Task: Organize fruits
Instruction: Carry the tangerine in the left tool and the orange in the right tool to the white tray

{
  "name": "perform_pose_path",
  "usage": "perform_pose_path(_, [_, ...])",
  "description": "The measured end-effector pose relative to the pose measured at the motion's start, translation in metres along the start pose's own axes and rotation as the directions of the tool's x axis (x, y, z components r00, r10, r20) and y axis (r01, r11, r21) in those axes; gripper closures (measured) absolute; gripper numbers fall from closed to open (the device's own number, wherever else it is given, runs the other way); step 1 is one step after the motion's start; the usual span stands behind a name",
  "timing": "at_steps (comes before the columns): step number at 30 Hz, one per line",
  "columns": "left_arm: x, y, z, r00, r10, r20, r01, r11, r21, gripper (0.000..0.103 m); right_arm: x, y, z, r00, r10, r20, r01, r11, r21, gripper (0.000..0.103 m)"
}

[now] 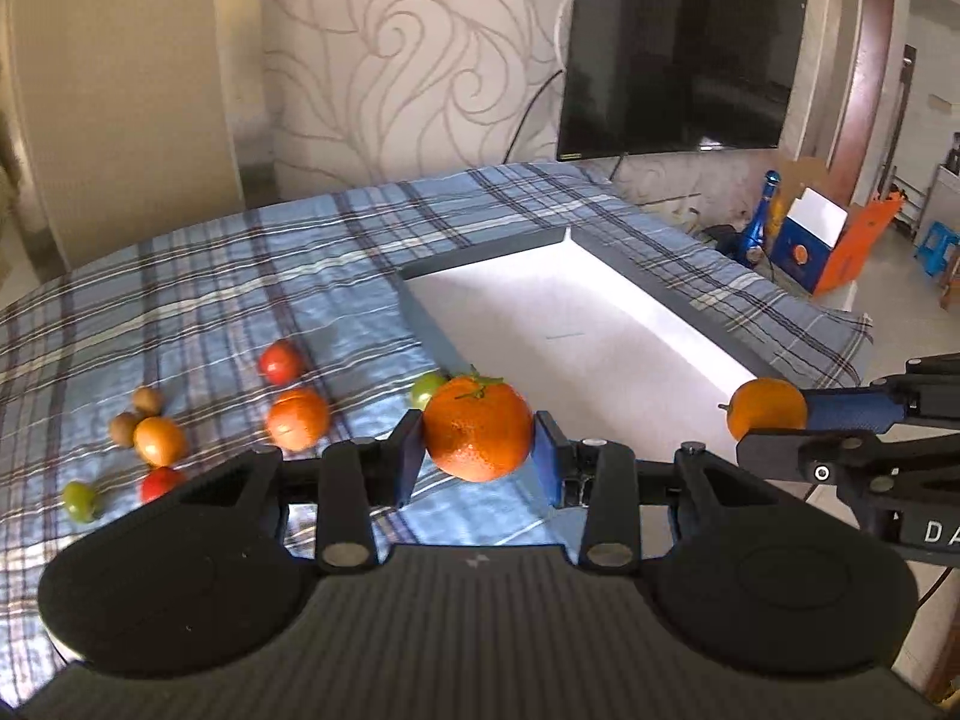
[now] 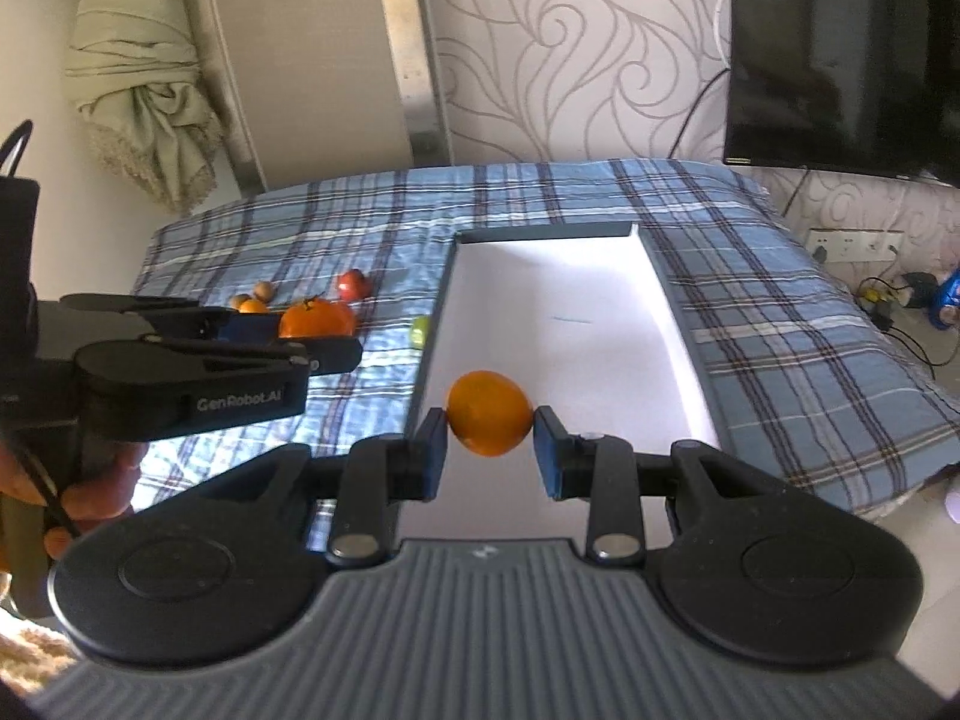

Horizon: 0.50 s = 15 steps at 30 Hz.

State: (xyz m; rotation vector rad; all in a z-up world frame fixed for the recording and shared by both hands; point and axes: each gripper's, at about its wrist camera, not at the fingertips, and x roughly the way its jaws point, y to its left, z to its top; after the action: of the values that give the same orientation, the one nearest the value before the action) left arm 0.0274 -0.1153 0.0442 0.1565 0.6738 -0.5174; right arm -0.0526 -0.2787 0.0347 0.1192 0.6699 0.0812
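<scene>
Left wrist view shows your left gripper (image 1: pixel 478 450) clamped on a stemmed mandarin (image 1: pixel 478 427), one pad on each flank at about its widest girth, with the green stem and leaf on top toward the far side. The fruit sits out at the fingertips rather than deep between them, and it hangs over the near left edge of the white box (image 1: pixel 708 354), with plaid cloth (image 1: pixel 240 276) showing beneath.

Your right gripper (image 2: pixel 490 447) holds a smaller smooth orange fruit (image 2: pixel 490 413) the same way, pads pressing on its left and right sides; its fingers stand narrower than the left pair. That fruit is over the near end of the box floor, just inside the left wall.

Expect both fruits to be light, round and slightly yielding. The mandarin's skin is probably loose and will dent if you squeeze harder, and the smoother fruit is likely the more slippery of the two. A hold across the middle, as you have now, is the sound one; a grip nearer top or bottom would tend to squirt the fruit out. Being round, each will probably roll once let go, so a low release seems wise.

On the cloth to the left lie more fruits: a second orange (image 1: pixel 298 418), a red one (image 1: pixel 280 361), a green one (image 1: pixel 427 390) just beside the box wall, and a far-left cluster (image 1: pixel 141 420).
</scene>
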Motion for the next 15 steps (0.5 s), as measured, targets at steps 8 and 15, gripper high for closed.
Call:
perform_pose_path(8, [0.027,-0.019,0.011,0.999,-0.044,-0.018,0.045,0.998,0.035,0.059,0.002,-0.016,-0.001,0.999,-0.04,-0.016,0.04,0.999,0.019,0.069])
perform_pose_path(15, [0.061,-0.034,0.025,0.997,-0.058,-0.041,0.061,0.995,0.073,0.059,-0.001,-0.027,-0.003,0.998,-0.068,-0.016,0.069,0.997,0.042,0.069])
